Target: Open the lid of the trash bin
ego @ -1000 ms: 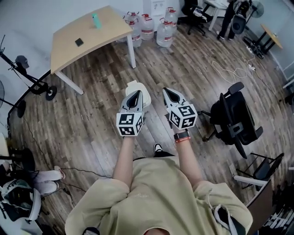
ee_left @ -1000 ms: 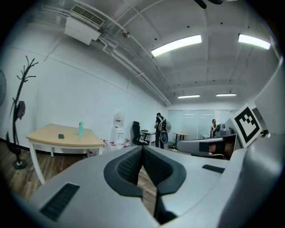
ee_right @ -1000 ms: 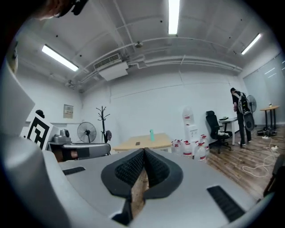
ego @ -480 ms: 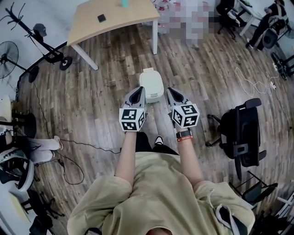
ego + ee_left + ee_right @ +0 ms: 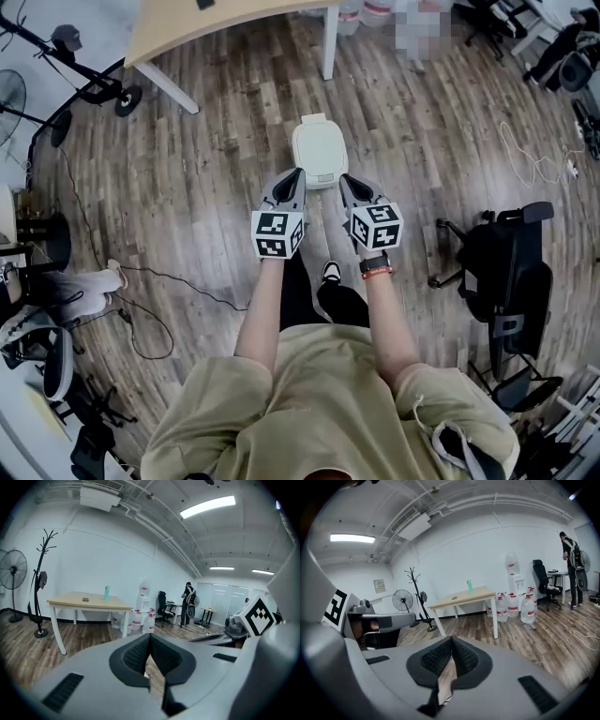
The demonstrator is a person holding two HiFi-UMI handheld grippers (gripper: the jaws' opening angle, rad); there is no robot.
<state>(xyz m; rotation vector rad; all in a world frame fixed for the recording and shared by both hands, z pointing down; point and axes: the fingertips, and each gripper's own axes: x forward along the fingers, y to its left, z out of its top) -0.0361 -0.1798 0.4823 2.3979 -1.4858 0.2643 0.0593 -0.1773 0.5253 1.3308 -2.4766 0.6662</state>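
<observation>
A white trash bin (image 5: 320, 152) with its lid down stands on the wooden floor, seen from above in the head view. My left gripper (image 5: 299, 172) is shut and empty, its tip by the bin's near left corner. My right gripper (image 5: 343, 177) is also shut and empty, its tip by the near right corner. Whether either tip touches the bin cannot be told. Both gripper views look level across the room and do not show the bin. In them the left gripper (image 5: 150, 635) and the right gripper (image 5: 452, 639) have their jaws pressed together at the tip.
A wooden table (image 5: 216, 19) stands beyond the bin. A black office chair (image 5: 506, 262) is at the right. A cable (image 5: 141, 291) and a seated person's legs (image 5: 75, 286) are at the left. Water bottles (image 5: 513, 609) line the far wall, near a standing person (image 5: 189, 597).
The person has stepped towards the bin, which now lies just beyond both gripper tips. The grippers stay shut and side by side. The lid is still down.
</observation>
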